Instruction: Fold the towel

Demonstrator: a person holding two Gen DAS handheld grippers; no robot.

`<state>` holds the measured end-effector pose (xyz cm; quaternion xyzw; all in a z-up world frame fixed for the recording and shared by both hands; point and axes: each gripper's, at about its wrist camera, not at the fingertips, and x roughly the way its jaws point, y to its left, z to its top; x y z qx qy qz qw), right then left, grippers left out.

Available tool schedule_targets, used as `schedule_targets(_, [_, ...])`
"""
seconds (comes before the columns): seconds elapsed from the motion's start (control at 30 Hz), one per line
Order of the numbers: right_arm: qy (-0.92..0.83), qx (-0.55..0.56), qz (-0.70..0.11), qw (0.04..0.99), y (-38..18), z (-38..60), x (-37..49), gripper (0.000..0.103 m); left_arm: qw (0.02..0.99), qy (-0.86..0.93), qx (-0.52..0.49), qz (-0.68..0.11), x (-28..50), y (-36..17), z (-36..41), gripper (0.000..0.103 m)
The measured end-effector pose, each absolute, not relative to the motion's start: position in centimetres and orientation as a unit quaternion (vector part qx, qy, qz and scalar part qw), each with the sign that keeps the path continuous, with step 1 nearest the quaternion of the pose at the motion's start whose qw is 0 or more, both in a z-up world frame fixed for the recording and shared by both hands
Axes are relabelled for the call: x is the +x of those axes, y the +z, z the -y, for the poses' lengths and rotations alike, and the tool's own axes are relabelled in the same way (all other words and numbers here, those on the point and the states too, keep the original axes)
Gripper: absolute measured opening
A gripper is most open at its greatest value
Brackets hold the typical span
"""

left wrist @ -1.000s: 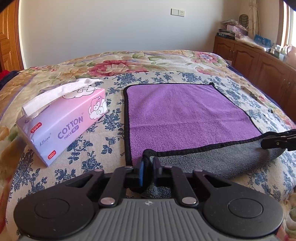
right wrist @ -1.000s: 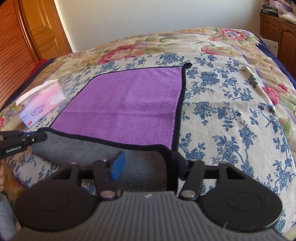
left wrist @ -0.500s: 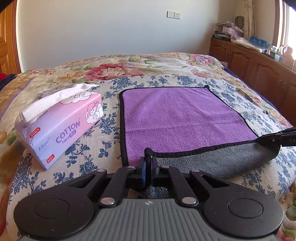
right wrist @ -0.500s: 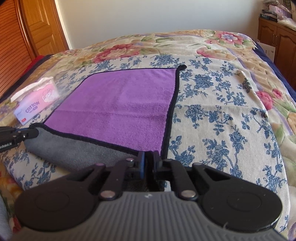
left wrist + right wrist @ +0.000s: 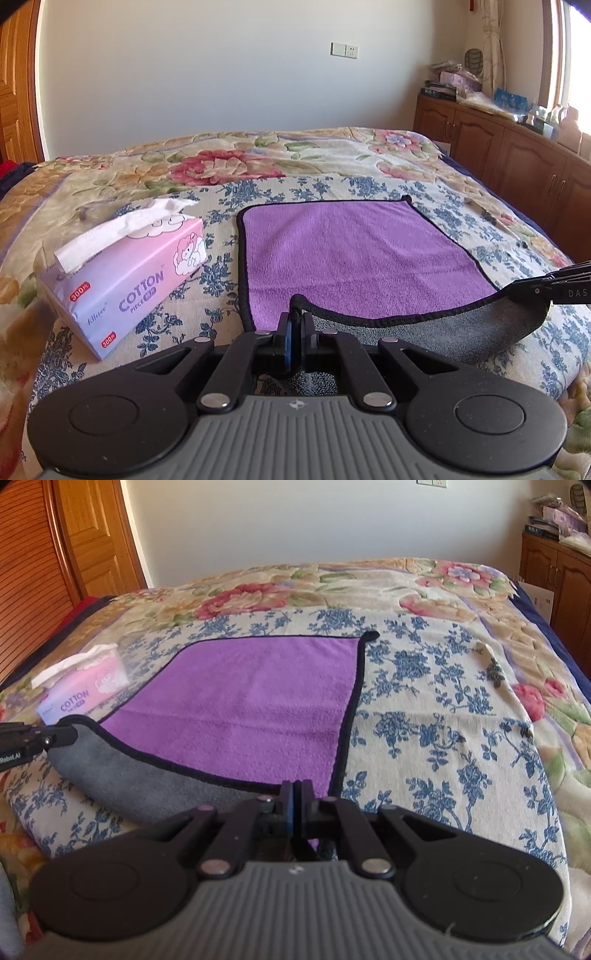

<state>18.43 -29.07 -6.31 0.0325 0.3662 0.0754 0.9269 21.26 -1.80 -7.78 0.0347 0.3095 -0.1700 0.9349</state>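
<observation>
A purple towel (image 5: 354,254) with a black hem and grey underside lies on the flowered bedspread (image 5: 258,166); it also shows in the right wrist view (image 5: 258,701). Its near edge is lifted and curled over, showing the grey side (image 5: 461,328). My left gripper (image 5: 294,325) is shut on the near left corner. My right gripper (image 5: 296,794) is shut on the near right corner. Each gripper shows in the other's view, the right one at the towel's edge (image 5: 546,288), the left one at its edge (image 5: 33,738).
A pink COTTON tissue box (image 5: 125,273) lies left of the towel; it also shows in the right wrist view (image 5: 85,690). Wooden cabinets (image 5: 517,155) with clutter stand along the right wall. A wooden door (image 5: 74,542) is at the left. The bed's front edge is just below the grippers.
My right gripper closed on the towel's near right corner. Both grippers have risen and lifted the near edge, with the grey underside curling further over the purple side.
</observation>
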Motion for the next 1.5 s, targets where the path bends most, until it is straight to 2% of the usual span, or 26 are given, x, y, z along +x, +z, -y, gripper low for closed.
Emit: schedule_targets(1.5, [0.096, 0.002, -0.275, 0.957, -2.5, 28.3, 21.0, 0.004, 0.952, -0.154, 0.014, -0.265, 23.4, -4.0, 1.9, 0.005])
